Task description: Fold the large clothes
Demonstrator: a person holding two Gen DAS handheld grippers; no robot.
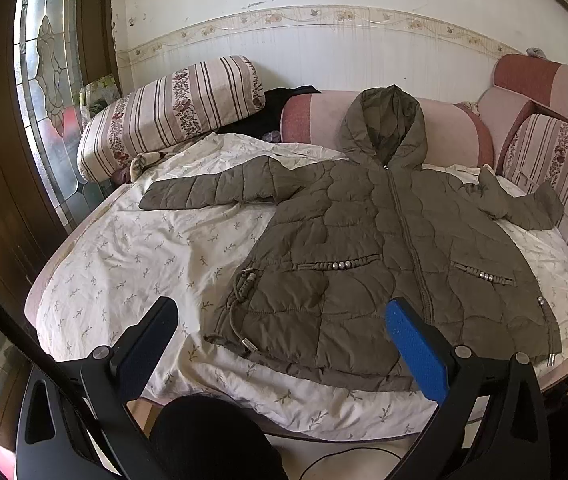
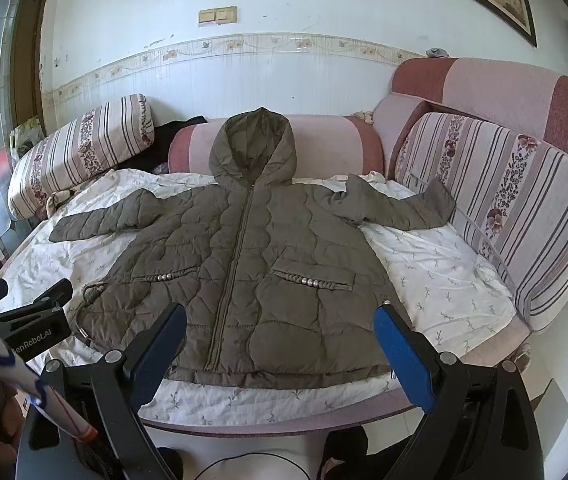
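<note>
- Left gripper (image 1: 280, 328) fills the bottom of its own view: jaws wide apart, nothing between them, hovering short of the bed edge. Both finger bases are cut off by the frame.
- Right gripper (image 2: 280, 334) same: jaws spread, empty, held just in front of the hem.
- Olive quilted jacket (image 2: 240, 256) lies flat, front up, zipped, straight ahead of the right gripper; ahead and right of the left one.
- Hood (image 2: 253, 148) is propped against the pink bolster (image 2: 324, 144) at the far side.
- Far-left sleeve (image 1: 208, 192) is laid out straight; far-right sleeve (image 2: 400, 208) is bent, its cuff touching the striped cushion (image 2: 504, 208).
- White floral sheet (image 2: 436, 272) sits under the jacket; the bed's near edge is partly hidden behind the gripper fingers.
- Left gripper's body also shows at the left edge of the right wrist view, cropped; its label reads only partially.
- White tube-like object (image 2: 24, 372) with red and blue marks, left of the right gripper: cannot tell what it is.
- Dark rounded shape (image 1: 212, 436) between the left gripper's arms at the bottom: unidentifiable.
- Black fabric (image 1: 280, 108) behind the striped pillow (image 1: 172, 112), mostly hidden.
- Thin cable (image 2: 244, 460) on the floor, cut off by the frame.
</note>
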